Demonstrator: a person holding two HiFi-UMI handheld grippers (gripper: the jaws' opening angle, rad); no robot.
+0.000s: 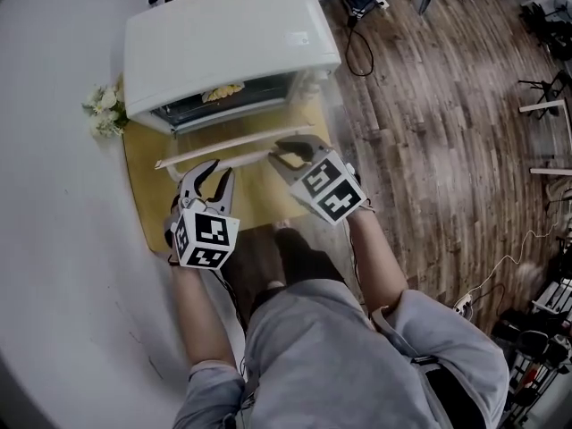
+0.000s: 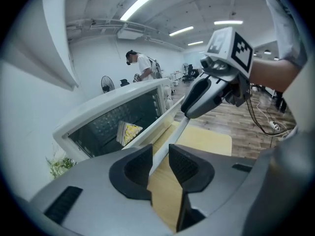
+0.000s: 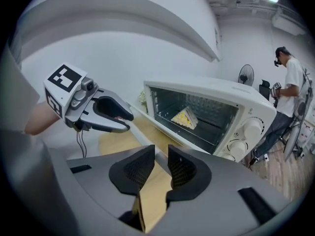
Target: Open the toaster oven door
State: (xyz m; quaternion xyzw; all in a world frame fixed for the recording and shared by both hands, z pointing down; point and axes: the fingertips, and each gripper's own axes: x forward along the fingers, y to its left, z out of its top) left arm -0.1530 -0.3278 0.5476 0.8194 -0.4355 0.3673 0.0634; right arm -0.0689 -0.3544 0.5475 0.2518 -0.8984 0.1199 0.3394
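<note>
The white toaster oven (image 1: 228,38) stands on a wooden board (image 1: 147,195), and its glass door (image 1: 259,123) hangs open toward me. A yellow piece of food (image 1: 223,90) lies inside. The door's pale handle bar (image 1: 223,148) runs across in front of both grippers. My left gripper (image 1: 208,177) is open just short of the bar's left half, which shows beyond its jaws (image 2: 160,154). My right gripper (image 1: 295,150) sits at the bar's right end, jaws narrowly apart. In the right gripper view (image 3: 161,154) the bar lies past the tips, untouched.
White flowers (image 1: 105,110) lie left of the oven on the white table (image 1: 63,239). The oven's knobs (image 3: 248,132) face the right side. Wooden floor (image 1: 429,123) with cables and stands is to the right. A person (image 3: 290,82) stands far behind.
</note>
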